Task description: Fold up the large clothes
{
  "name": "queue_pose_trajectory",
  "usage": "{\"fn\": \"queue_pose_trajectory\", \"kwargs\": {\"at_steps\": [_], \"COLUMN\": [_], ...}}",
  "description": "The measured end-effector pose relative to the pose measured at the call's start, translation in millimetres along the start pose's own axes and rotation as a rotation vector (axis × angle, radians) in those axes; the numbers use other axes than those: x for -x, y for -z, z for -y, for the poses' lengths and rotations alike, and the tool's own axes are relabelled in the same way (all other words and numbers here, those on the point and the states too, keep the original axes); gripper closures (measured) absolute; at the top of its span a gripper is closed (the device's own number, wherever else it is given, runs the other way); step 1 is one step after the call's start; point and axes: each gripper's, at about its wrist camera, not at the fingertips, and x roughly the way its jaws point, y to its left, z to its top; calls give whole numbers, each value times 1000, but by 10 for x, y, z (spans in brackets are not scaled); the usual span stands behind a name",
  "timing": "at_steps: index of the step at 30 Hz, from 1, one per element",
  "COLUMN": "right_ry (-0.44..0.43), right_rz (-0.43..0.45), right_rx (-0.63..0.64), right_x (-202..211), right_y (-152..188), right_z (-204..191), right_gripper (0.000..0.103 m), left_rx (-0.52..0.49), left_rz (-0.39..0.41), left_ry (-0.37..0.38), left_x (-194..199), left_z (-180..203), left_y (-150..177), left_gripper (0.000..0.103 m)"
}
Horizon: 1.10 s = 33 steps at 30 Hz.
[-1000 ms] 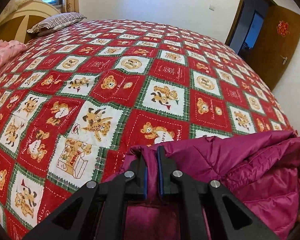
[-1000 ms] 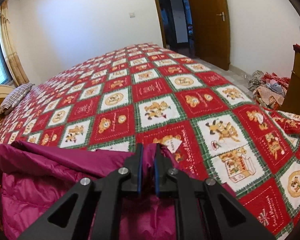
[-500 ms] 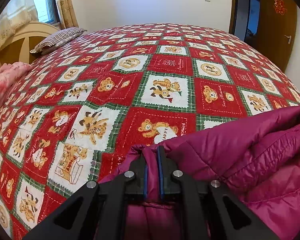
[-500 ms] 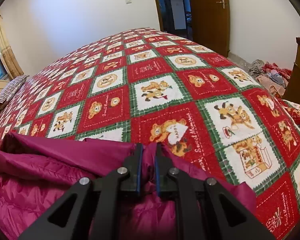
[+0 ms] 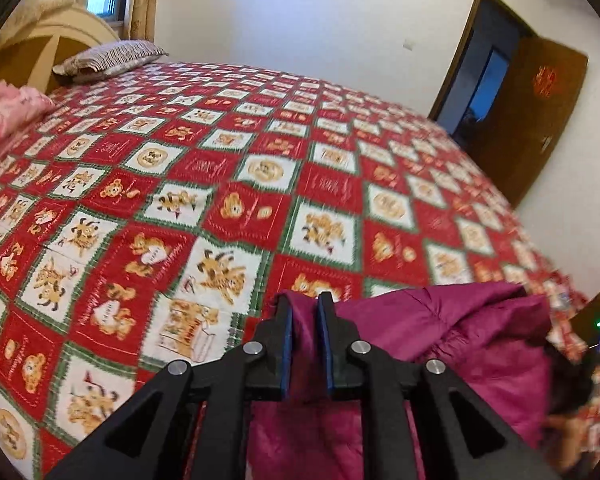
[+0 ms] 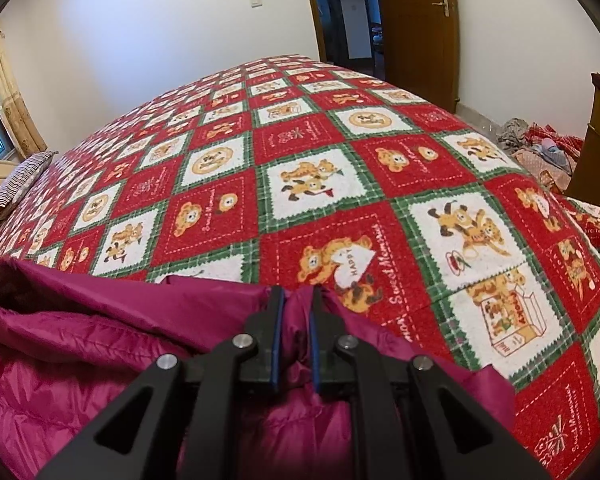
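Magenta quilted nylon fills the bottom of both views: a puffy down jacket [image 5: 460,340] with a slight sheen, stitched in soft padded channels and bunched into loose folds. It lies at the near edge of the bed, in the lower right of the left wrist view and the lower left of the right wrist view [image 6: 80,344].

In the left wrist view, low centre, the left gripper [image 5: 305,300] has a fold of jacket cloth between its black fingers [image 5: 278,328], which are lined with blue pads. Its jaws have just been opening a little; the fold still fills the narrow gap and the pads look to touch it on both sides. The view is smeared with motion blur.

In the right wrist view, low centre, the right gripper [image 6: 296,292] pinches a crumpled ridge of the same cloth, fingers [image 6: 269,320] close together and the fabric squeezed up between the pads.

Beyond the jacket a fleecy bedspread [image 6: 320,152] covers the whole bed, a diamond patchwork of red and white squares edged in green plaid, printed with tan bears. A striped pillow [image 5: 108,58] sits at the upper left by a curved cream headboard [image 5: 48,46], with a pink blanket [image 5: 8,116] at the left edge. A brown wooden door [image 6: 416,28] stands open at the top right, and a heap of clothes [image 6: 540,144] lies on the floor at the right.
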Motion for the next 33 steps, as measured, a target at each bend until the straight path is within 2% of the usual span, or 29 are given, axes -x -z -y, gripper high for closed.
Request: {"fn": "queue_pose_trajectory", "kwargs": {"at_steps": [1, 2, 3, 4, 5, 7, 10, 13, 16, 18, 20, 23, 27, 29, 31, 33], "right_ry": [-1, -4, -6, -7, -8, -10, -10, -14, -15, -15, -22, -55, -153, -178, -199, -232], "right_rz": [0, 1, 1, 2, 3, 5, 6, 9, 15, 19, 21, 29, 61, 113, 158, 182], "right_rx": [-1, -3, -5, -7, -8, -10, -10, -17, -29, -28, -31, -69, -215, -278, -284, -225], "right_x": [0, -3, -2, -3, -2, 4, 5, 17, 41, 46, 51, 84, 280, 504, 723, 920], "right_y": [0, 0, -1, -3, -2, 1, 0, 2, 8, 6, 5, 9, -10, -43, -92, -162], "right_z": [2, 10, 6, 8, 9, 11, 13, 27, 40, 31, 32, 83, 346, 483, 517, 411], "right_gripper": [90, 90, 90, 90, 90, 90, 90, 89, 88, 86, 85, 80, 67, 65, 65, 65], "left_rx": [5, 4, 3, 5, 8, -20, -142, -209, -172, -108, -38, 12, -3, 1, 28, 78], "left_rz": [17, 50, 86, 139, 190, 229, 175, 122, 37, -11, -34, -43, -30, -27, -11, 18], "left_ry": [-33, -92, -130, -147, -139, -108, -73, -122, -174, -157, -108, -70, -89, -83, -56, -11], "left_x": [80, 170, 247, 337, 409, 447, 247, -214, -606, -807, -882, -974, -987, -982, -939, -872], "left_z": [-15, -11, 3, 24, 48, 192, 589, 843, 746, 593, 427, 341, 396, 382, 324, 225], "left_y": [-44, -92, -118, -129, -117, -86, -10, 79, 152, 231, 272, 319, 346, 346, 351, 357], "left_gripper": [80, 61, 49, 30, 25, 25, 24, 24, 24, 24, 24, 24, 24, 24, 24, 24]}}
